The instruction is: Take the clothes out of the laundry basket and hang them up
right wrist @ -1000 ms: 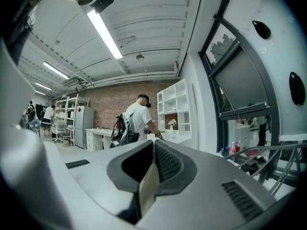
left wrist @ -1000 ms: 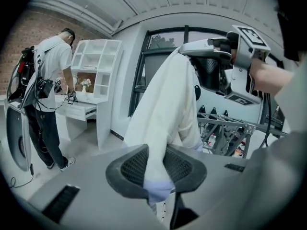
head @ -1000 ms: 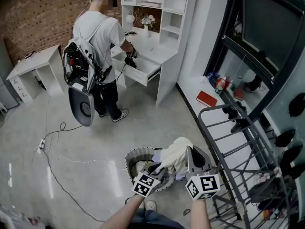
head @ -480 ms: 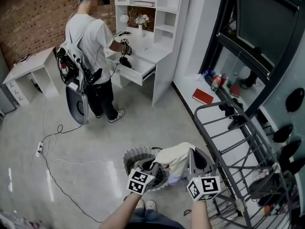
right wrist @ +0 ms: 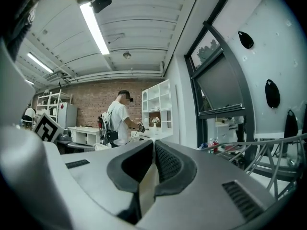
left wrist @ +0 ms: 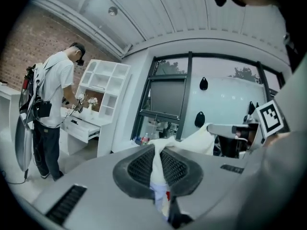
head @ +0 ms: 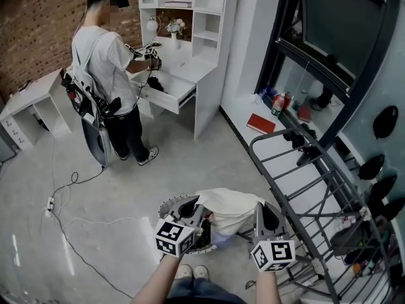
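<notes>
our left gripper (head: 190, 209) and right gripper (head: 262, 218) each pinch the cream garment (head: 231, 204), spread between them above the basket (head: 166, 209), likely for hanging.

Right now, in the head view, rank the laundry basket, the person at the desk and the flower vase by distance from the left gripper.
From the left gripper, shut on the cream garment:
1. laundry basket, beneath it.
2. person, upper left, at the desk.
3. flower vase, on the desk beyond.

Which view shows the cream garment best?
The head view: the cream garment stretches between the left gripper and the right gripper. The left gripper view shows a pinched strip, the right gripper view a sliver.
</notes>
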`<state>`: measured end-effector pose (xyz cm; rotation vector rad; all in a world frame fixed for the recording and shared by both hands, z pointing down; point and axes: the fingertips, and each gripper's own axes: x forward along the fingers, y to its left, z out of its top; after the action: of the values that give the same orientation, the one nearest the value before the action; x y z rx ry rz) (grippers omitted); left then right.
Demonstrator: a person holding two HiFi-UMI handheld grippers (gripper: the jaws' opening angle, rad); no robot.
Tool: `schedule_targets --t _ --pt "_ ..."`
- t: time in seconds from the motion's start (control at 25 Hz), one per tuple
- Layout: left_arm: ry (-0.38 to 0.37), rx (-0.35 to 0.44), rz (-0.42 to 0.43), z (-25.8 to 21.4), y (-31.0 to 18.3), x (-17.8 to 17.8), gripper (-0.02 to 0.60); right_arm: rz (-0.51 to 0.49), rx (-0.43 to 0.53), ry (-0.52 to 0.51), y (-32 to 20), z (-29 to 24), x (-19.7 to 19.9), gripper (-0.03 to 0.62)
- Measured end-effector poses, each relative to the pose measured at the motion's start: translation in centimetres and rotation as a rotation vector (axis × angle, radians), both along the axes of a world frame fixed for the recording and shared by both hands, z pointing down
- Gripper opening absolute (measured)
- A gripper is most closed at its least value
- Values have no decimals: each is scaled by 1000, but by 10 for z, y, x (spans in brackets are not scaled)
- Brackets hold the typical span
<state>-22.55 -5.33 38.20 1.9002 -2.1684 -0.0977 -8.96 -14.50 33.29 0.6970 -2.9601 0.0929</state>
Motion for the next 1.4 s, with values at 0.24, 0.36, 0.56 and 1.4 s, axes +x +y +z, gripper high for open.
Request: schedule_targets --t 0.24,0.36,0.56,1.4 --pt "-10 61 95 -27 -21 21 28 82 10 -30 -10 -16 25 6" --pt "-5 73 142 -29 -30 35 28 106 33 -41 -12 -18 39 6" --pt "-5 95 233 -40 -52 64 28 195 54 -59 -20 -30 72 8" --pt "5 177 766 -82 -128 256 28 706 150 -78 -12 -66 269 8"
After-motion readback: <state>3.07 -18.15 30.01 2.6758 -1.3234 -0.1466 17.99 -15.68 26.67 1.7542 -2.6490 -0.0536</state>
